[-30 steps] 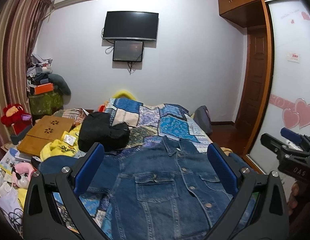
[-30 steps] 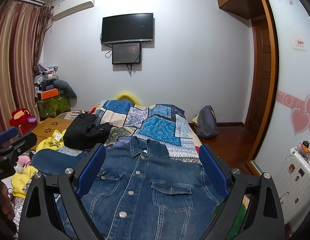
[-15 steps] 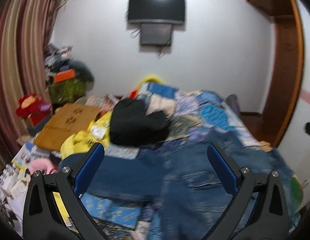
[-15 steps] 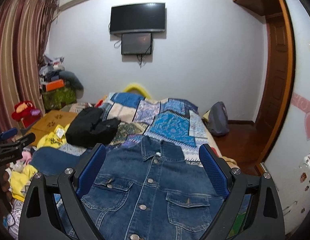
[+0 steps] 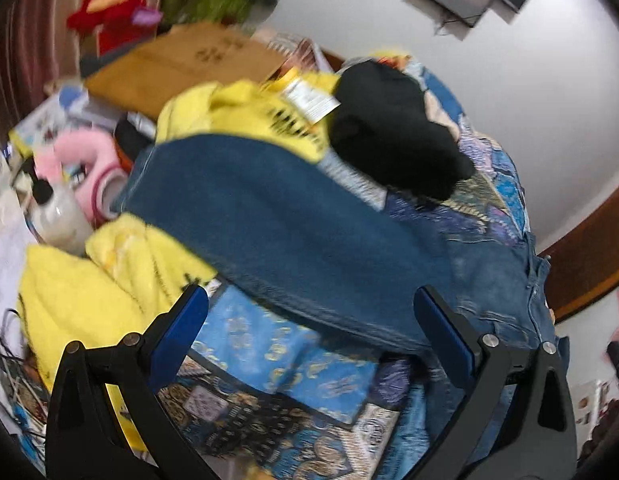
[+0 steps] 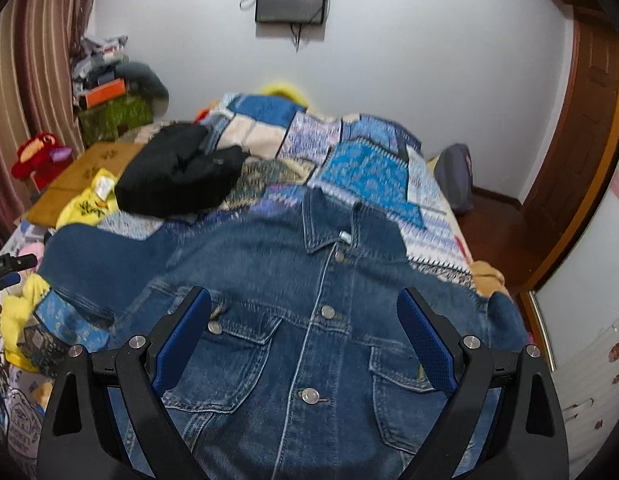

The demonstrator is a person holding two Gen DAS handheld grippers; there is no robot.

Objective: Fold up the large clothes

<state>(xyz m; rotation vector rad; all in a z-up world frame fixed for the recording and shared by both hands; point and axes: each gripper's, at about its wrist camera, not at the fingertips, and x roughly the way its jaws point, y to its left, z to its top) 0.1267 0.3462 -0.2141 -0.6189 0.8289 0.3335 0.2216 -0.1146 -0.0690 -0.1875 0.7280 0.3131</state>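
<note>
Overhanging bed edge (image 5: 269, 360): denim sleeve (image 5: 277, 220).

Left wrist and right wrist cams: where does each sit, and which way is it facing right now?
Left wrist: on the left gripper, tilted, looking down at the denim jacket sleeve and the yellow garment; both blue-padded fingers show, spread apart.
Right wrist: on the right gripper, facing along the bed to the wall screens, above the jacket's buttoned front; its fingers show, spread apart.
Shared: the jacket, the black garment, the patchwork quilt.
</note>
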